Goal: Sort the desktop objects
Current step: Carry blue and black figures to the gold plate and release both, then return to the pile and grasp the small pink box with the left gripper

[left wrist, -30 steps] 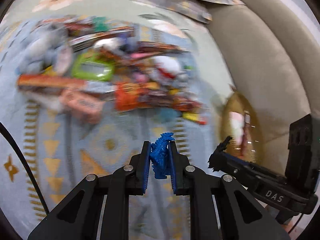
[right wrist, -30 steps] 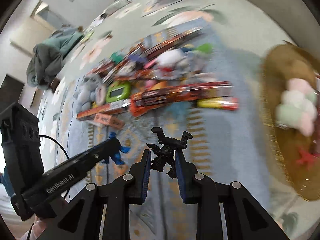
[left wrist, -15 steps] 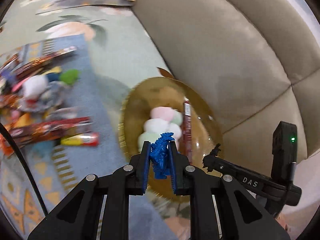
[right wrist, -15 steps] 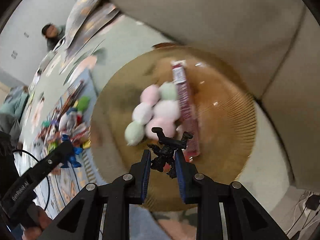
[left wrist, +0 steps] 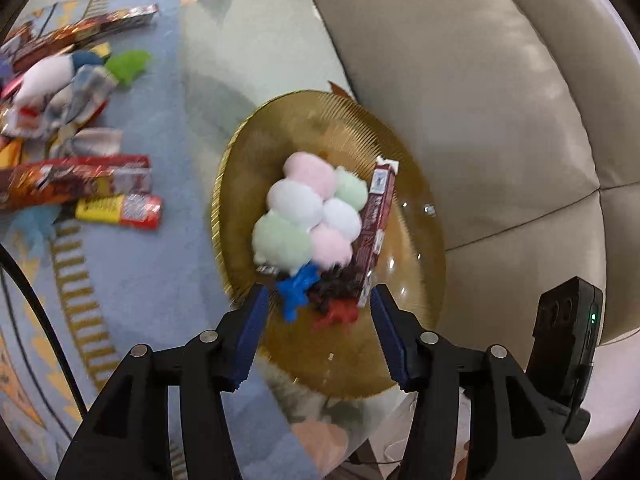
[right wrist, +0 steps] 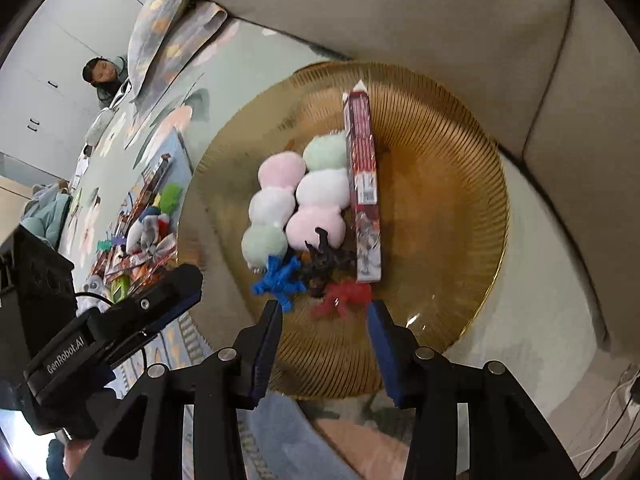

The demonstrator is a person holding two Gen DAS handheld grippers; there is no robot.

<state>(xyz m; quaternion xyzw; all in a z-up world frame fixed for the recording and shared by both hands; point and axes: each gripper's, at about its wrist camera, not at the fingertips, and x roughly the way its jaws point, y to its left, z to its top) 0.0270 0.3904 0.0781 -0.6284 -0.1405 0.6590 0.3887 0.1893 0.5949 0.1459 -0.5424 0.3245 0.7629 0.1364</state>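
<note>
Left wrist: the left hand-held gripper [left wrist: 318, 316] has just opened — jaws apart, empty; the blue toy [left wrist: 296, 290] it carried now lies on the plate [left wrist: 416, 240] at 6 o'clock.

Right wrist: the right hand-held gripper [right wrist: 324, 320] likewise opened, empty; its black toy [right wrist: 326, 260] is dropped beside the red toy [right wrist: 344, 296] — both sorted.

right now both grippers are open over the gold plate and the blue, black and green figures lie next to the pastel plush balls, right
Not quite: the third figure is red, not green. The right wrist view shows the blue figure, the black figure and the red figure lying on the gold plate beside the pastel plush balls. The left gripper and the right gripper, their jaws having just opened, are indeed both open.
</note>
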